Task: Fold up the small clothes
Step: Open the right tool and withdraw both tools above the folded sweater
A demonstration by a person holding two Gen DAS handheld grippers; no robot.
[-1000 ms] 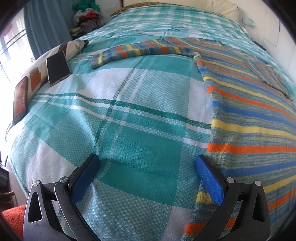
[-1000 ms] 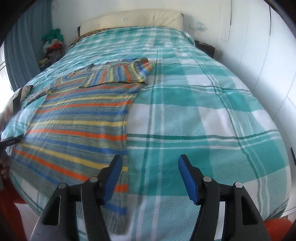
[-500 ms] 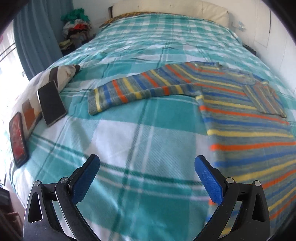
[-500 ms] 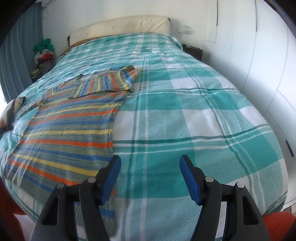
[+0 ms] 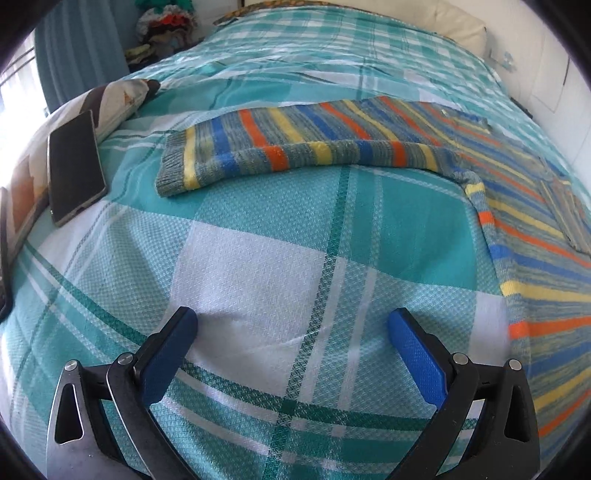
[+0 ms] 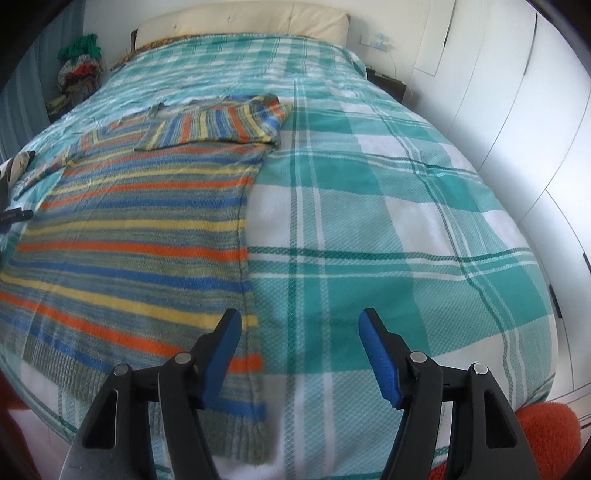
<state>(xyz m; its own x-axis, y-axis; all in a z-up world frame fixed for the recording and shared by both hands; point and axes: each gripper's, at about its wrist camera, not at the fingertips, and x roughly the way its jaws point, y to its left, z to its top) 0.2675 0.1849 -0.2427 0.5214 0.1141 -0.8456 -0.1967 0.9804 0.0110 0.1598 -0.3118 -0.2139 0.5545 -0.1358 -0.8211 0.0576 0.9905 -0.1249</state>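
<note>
In the left wrist view, the left gripper [image 5: 291, 325] hangs over the plaid bedspread [image 5: 258, 266] with its blue-padded jaws spread wide and nothing between them. Ahead lies the striped sweater [image 5: 524, 206]: its one outstretched sleeve [image 5: 295, 147] runs crosswise, long axis left to right, the ribbed cuff [image 5: 171, 171] pointing left toward a dark phone [image 5: 75, 166]. The phone rests on a patterned pillow [image 5: 118, 99] at the bed's left edge. The sweater's body fills the right side of the view, touching the bedspread flat. A heap of clothes [image 5: 162, 26] sits beyond the bed's far left corner.

In the right wrist view, the right gripper [image 6: 300, 332] also has its jaws apart and empty, its left pad above the sweater's right edge near the hem. The sweater [image 6: 129, 236] lies flat on the left half of the bed, long axis running away from the camera, hem nearest, neck toward the headboard [image 6: 258, 18]. The other sleeve [image 6: 221, 125] is folded crosswise over the chest. White wardrobe doors [image 6: 517, 110] stand to the right.
</note>
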